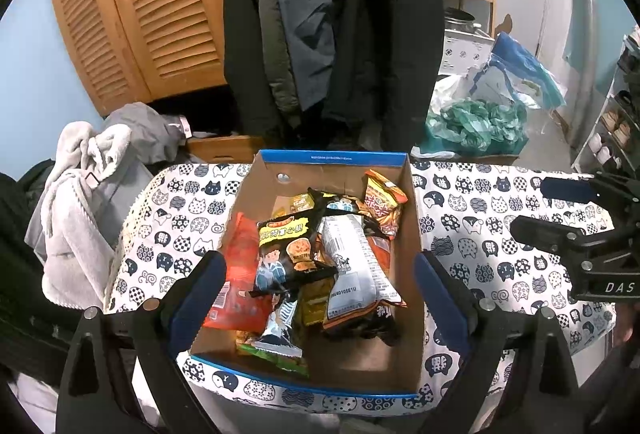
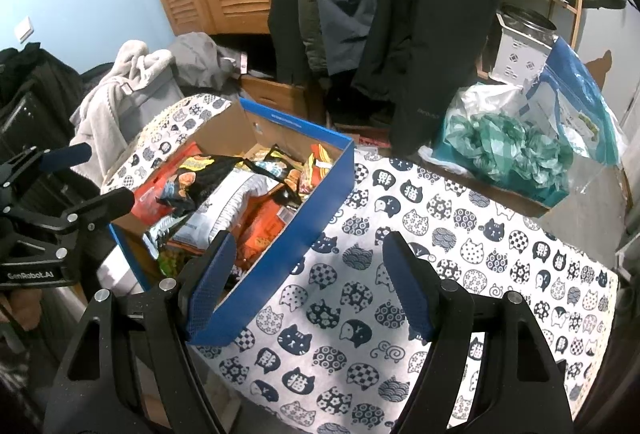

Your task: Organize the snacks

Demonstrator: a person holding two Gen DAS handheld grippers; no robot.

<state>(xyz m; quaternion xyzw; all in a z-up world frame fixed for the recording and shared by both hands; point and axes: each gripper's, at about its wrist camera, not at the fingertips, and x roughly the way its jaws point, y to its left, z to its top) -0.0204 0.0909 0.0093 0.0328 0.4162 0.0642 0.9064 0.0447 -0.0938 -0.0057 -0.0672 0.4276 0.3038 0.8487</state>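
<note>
Two grippers, left gripper (image 1: 320, 298) and right gripper (image 2: 308, 282), hang with jaws wide and empty. Snack packets (image 1: 316, 258) lie heaped inside the blue-rimmed cardboard box (image 1: 412, 234) on the cat-print tablecloth (image 2: 400, 274), likely gathered there for sorting; bare cloth lies beside the box.

My left-wrist camera looks steeply down, close over the snack box (image 1: 336, 234) at twelve o'clock. My right-wrist camera tilts down likewise, nearer the cat-print cloth (image 2: 400, 274), the box at ten o'clock. Both share box, cloth and, I think, the hanging coats (image 1: 332, 14).
</note>
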